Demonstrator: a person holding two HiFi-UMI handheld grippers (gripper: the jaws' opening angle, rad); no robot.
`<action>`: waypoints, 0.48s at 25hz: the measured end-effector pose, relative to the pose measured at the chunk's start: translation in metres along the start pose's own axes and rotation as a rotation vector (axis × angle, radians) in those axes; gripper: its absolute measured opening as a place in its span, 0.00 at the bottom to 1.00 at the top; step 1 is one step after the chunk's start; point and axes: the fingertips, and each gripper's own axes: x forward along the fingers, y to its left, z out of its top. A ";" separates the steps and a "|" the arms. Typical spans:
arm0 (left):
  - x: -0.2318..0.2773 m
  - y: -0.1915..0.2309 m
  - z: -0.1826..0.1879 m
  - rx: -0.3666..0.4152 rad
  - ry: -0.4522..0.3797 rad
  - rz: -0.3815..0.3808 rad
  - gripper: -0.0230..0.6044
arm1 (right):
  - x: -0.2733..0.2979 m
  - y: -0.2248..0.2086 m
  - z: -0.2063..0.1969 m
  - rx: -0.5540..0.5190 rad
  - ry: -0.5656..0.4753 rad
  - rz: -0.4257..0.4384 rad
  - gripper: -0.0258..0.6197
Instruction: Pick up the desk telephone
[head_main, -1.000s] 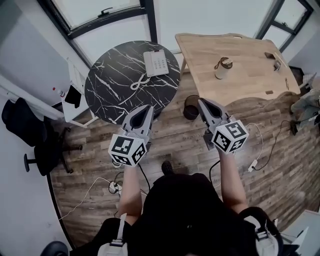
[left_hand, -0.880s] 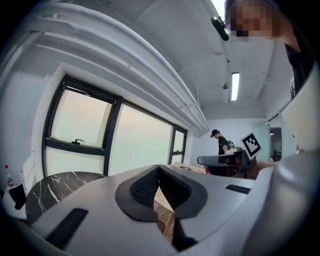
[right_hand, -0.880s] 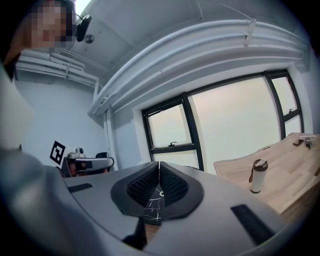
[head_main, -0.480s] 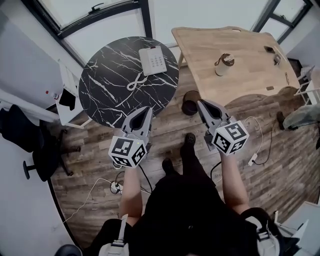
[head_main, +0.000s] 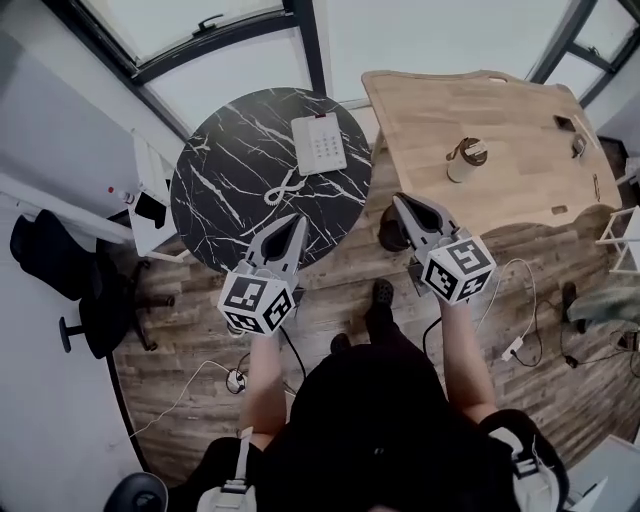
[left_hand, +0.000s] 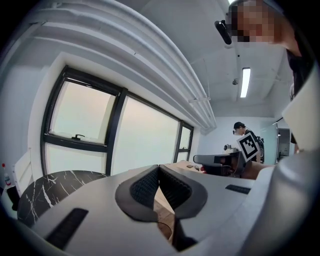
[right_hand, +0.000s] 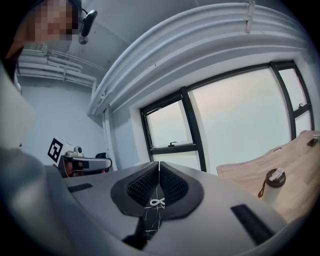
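Observation:
A white desk telephone (head_main: 319, 143) with a coiled white cord (head_main: 283, 187) lies on the far side of a round black marble table (head_main: 230, 190). My left gripper (head_main: 297, 219) is shut and empty, its tip over the table's near edge. My right gripper (head_main: 399, 200) is also shut and empty, over the floor between the two tables. In the left gripper view the gripper (left_hand: 159, 168) has its pads together, with the marble table (left_hand: 45, 187) at lower left. Through the gap below the right gripper (right_hand: 158, 165) the cord (right_hand: 155, 202) shows on the marble.
A light wooden table (head_main: 480, 140) stands at the right with a lidded cup (head_main: 465, 158) and small items on it. A dark round bin (head_main: 392, 235) sits on the floor between the tables. A black chair (head_main: 70, 290) is at the left; cables (head_main: 515, 340) trail over the floor.
Both grippers have come closer to the marble table, staying shut. The left tip now overlaps the table's near edge. The person's feet have stepped forward.

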 end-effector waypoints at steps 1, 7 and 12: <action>0.008 0.002 0.004 0.002 -0.002 0.008 0.06 | 0.006 -0.007 0.004 -0.003 0.000 0.010 0.09; 0.056 0.005 0.021 0.002 -0.013 0.053 0.06 | 0.034 -0.047 0.023 -0.009 0.002 0.071 0.09; 0.093 0.004 0.024 0.014 -0.014 0.089 0.06 | 0.051 -0.085 0.028 0.007 0.000 0.108 0.09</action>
